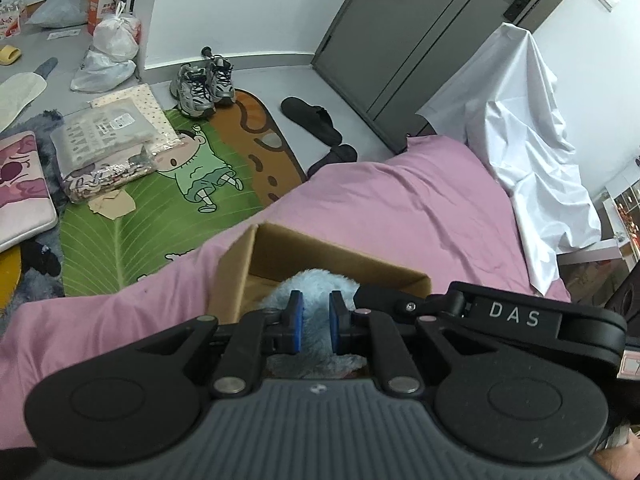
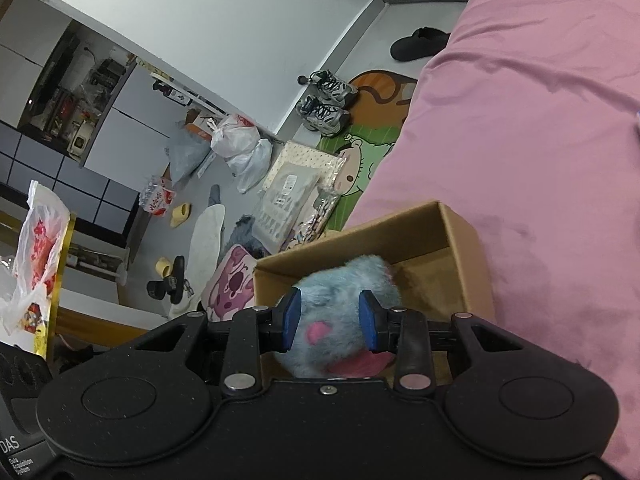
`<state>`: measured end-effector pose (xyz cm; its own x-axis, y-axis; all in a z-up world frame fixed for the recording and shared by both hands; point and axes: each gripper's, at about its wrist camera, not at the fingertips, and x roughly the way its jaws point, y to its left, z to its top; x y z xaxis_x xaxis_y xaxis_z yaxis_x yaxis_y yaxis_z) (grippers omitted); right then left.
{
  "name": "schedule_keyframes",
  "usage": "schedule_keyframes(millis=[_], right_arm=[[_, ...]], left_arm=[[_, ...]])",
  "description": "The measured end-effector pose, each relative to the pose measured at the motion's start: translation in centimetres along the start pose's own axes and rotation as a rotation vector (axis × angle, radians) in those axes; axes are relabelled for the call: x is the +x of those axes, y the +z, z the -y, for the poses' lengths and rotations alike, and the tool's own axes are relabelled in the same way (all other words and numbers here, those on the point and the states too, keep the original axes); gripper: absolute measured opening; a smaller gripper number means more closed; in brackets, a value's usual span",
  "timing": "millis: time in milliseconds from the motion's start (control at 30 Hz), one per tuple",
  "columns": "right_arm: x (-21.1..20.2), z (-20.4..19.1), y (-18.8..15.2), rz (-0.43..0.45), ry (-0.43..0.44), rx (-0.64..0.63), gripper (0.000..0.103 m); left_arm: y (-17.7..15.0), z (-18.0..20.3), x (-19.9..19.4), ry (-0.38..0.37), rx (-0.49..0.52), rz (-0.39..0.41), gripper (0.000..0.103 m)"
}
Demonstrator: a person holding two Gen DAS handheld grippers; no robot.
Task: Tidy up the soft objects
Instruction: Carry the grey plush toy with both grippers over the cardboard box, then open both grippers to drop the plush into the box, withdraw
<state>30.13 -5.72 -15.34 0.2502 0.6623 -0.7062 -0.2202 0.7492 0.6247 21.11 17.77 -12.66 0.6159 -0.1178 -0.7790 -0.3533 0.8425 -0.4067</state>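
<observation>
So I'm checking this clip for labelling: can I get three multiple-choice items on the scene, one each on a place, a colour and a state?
1. Where is the cardboard box?
A on the floor
B on the pink bedsheet
C on a chair

2. What colour is the plush toy?
A yellow
B green
C light blue with pink patches

3. How does the right gripper stand?
A closed on the toy
B wide open above the toy
C out of view

Key: B, sheet lies around the box; C, fur reads blue; A, both pads press the fur.
</observation>
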Motion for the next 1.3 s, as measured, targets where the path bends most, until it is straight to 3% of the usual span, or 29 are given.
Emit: schedule_keyframes(millis=[233, 333, 633, 700, 900, 1300], right_arm=[[0.8, 0.6, -0.3, -0.025, 0.03, 0.053, 0.034], [0.8, 1.0, -0.3, -0.028, 0.045, 0.089, 0.049], [-2.0, 0.6, -0.3, 0.018, 0.016, 0.084, 0.066], [-2.7, 0.6, -0.2, 0.031, -0.004, 0.073, 0.075], [-5.3, 0.5, -0.8, 0.072, -0.061, 0.023, 0.088], [-9.9, 1.4, -2.3, 0.177, -0.088, -0.072, 0.099]], left_arm=[[0.3, -0.8, 0.7, 0.046, -0.023, -0.014, 0.013], [0.1, -0.8, 0.8, 0.066, -0.024, -0.009, 0.013], [0.0, -0.5, -0.5, 0.076, -0.028, -0.024, 0.022], [-0.1, -0.4, -1.0, 0.082, -0.029, -0.022, 0.033], [-0.8, 0.6, -2.8, 0.12, -0.007, 0.015, 0.063], [-3.2, 3.3, -6.1, 0.147, 0.082, 0.12, 0.081]])
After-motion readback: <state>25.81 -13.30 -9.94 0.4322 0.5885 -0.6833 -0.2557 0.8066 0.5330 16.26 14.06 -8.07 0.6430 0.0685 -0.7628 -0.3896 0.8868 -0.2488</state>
